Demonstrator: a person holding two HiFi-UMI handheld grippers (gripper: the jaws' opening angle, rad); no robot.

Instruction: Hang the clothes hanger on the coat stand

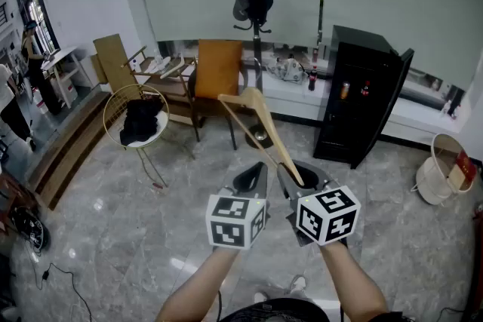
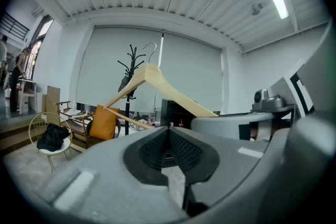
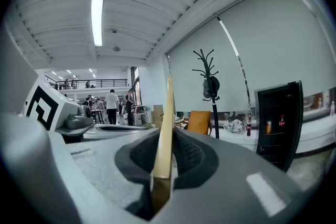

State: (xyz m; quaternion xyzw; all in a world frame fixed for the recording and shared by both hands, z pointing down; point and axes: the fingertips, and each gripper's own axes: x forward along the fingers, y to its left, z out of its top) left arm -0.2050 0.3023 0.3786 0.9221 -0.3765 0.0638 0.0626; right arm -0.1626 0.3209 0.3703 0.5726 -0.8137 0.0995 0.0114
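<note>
Two grippers, we count: the left gripper (image 1: 253, 179) with its jaws pressed together on nothing, as the left gripper view (image 2: 168, 136) shows, and the right gripper (image 1: 293, 179) just beside it, clamped on the tip of one arm of the hanger, the wood standing upright between its pads in the right gripper view (image 3: 167, 140). One wooden clothes hanger (image 1: 255, 98), rising up and away from the right gripper, its metal hook beyond the jaws and apart from the stand. One black coat stand (image 1: 257, 49), well ahead of both grippers against the blind, with one dark cap (image 1: 253, 0) hung on it. One orange chair (image 1: 219, 68), ahead and left of the left gripper. Containers, three: one black cabinet (image 1: 362, 94), ahead and right of the right gripper, door ajar, two drinks on a shelf inside; one round wire table (image 1: 121, 98), far left of the left gripper, holding one black cloth (image 1: 142, 121); one white bucket (image 1: 434, 181), far right, contents we cannot make out.
</note>
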